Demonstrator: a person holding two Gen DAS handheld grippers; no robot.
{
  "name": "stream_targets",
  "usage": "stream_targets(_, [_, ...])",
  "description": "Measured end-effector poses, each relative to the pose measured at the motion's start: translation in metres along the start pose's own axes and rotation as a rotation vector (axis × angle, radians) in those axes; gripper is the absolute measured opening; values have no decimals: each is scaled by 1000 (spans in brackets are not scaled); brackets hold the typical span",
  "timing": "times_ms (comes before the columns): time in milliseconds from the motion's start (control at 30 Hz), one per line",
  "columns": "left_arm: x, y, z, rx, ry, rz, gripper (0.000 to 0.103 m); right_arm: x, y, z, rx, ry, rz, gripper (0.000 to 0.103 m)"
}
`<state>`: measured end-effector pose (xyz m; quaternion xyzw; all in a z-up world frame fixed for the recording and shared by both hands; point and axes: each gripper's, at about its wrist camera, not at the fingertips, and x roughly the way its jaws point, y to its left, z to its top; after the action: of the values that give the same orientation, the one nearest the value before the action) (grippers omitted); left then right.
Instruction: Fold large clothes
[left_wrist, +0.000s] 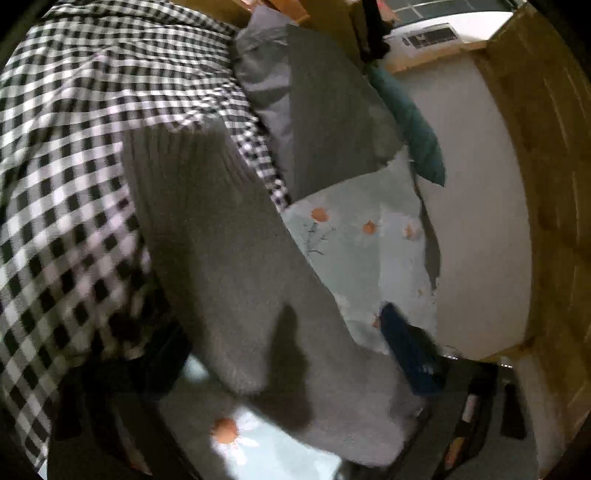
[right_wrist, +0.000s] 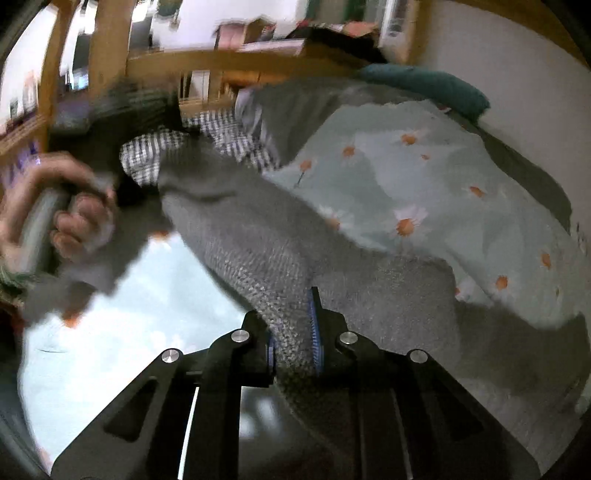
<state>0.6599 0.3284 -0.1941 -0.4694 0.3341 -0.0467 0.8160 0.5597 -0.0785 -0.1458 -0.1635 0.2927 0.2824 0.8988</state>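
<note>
A: Where was the grey knit sweater (right_wrist: 258, 236) against your right claw (right_wrist: 295, 332)?

B: It ran straight between the two blue-padded fingers (right_wrist: 314, 328). Your right claw had pinched down on a fold of the knit, the pads pressing it from both sides. From there the fabric stretched up and to the left, toward your left hand (right_wrist: 74, 218) on its grey handle.

A: And your left claw (left_wrist: 373, 373)?

B: In the left wrist view the sweater (left_wrist: 229, 258) draped right over it. One blue-padded finger (left_wrist: 406, 347) showed beside the knit, the other lay under the cloth. You cannot tell from that whether it gripped.

A: Where did the sweater lie?

B: Over the bed, above the daisy-print sheet (right_wrist: 424, 192), with a black-and-white checked cloth (left_wrist: 74, 147) just beside it and grey pillows (left_wrist: 317, 110) beyond.
</note>
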Motion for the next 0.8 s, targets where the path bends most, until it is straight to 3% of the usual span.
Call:
stream_targets(33, [-3, 4, -2, -20, 2, 10, 49, -6, -2, -2, 5, -9, 5, 15])
stream_targets(67, [-1, 10, -3, -48, 13, -9, 41, -14, -3, -6, 12, -16, 12, 15])
stream_targets(133, [1, 14, -3, -80, 20, -66, 13, -16, -2, -14, 13, 11, 19, 15])
stream_targets(167, [1, 13, -3, -88, 22, -115, 9, -14, 0, -18, 7, 28, 17, 15])
stream_targets(267, [-9, -6, -9, -11, 0, -146, 7, -8, 3, -29, 12, 80, 35, 19])
stream_targets(333, [-14, -28, -14, 88, -29, -140, 7, -14, -4, -36, 84, 93, 88, 29])
stream_targets(367, [-17, -43, -19, 158, -40, -138, 7, -20, -10, -38, 137, 89, 139, 47])
stream_targets(400, [-18, -56, -25, 219, -47, -128, 6, -27, -16, -39, 177, 75, 181, 83])
stream_targets(433, [-19, -70, -32, 286, -54, -110, 6, -46, -27, -41, 253, 22, 261, 99])
stream_targets(533, [-12, -106, -63, 470, -47, -63, 6, -88, -57, -41, 400, -63, 372, 100])
stream_targets(600, [-2, -131, -93, 608, -22, -53, 6, -107, -77, -38, 459, -85, 375, 100])
stream_targets(700, [9, -161, -144, 819, 6, -25, 7, -116, -107, -25, 564, -54, 391, 100])
stream_targets(800, [25, -173, -193, 917, 82, -27, 6, -97, -130, -10, 703, -17, 493, 100])
